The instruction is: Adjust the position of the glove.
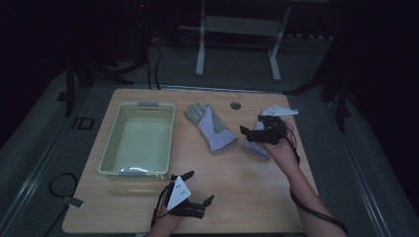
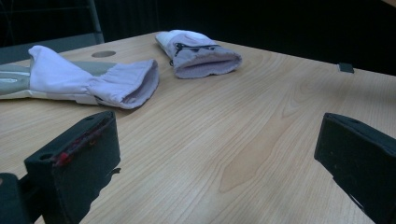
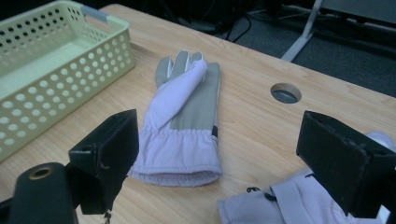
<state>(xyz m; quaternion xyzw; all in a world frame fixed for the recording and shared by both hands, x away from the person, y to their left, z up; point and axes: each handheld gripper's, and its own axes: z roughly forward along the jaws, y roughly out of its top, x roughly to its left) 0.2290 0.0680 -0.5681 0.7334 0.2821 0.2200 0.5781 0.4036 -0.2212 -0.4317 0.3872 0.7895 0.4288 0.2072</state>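
Two pale lilac-and-grey gloves lie on the wooden table. One glove [image 1: 210, 128] lies flat near the middle, fingers pointing away, also in the right gripper view [image 3: 184, 121]. The second glove [image 1: 256, 148] lies crumpled to its right, just under my right gripper [image 1: 246, 134]. In the right gripper view that gripper [image 3: 229, 158] is open, hovering above the second glove's cuff [image 3: 280, 200] with nothing between the jaws. My left gripper [image 1: 201, 186] rests near the front edge, open and empty [image 2: 215, 158], facing both gloves [image 2: 93, 79] [image 2: 201, 58].
An empty pale green perforated basket [image 1: 109, 148] stands at the table's left, seen too in the right gripper view [image 3: 56, 60]. A round cable hole [image 1: 235, 105] sits at the back of the table. Bare wood lies between the left gripper and the gloves.
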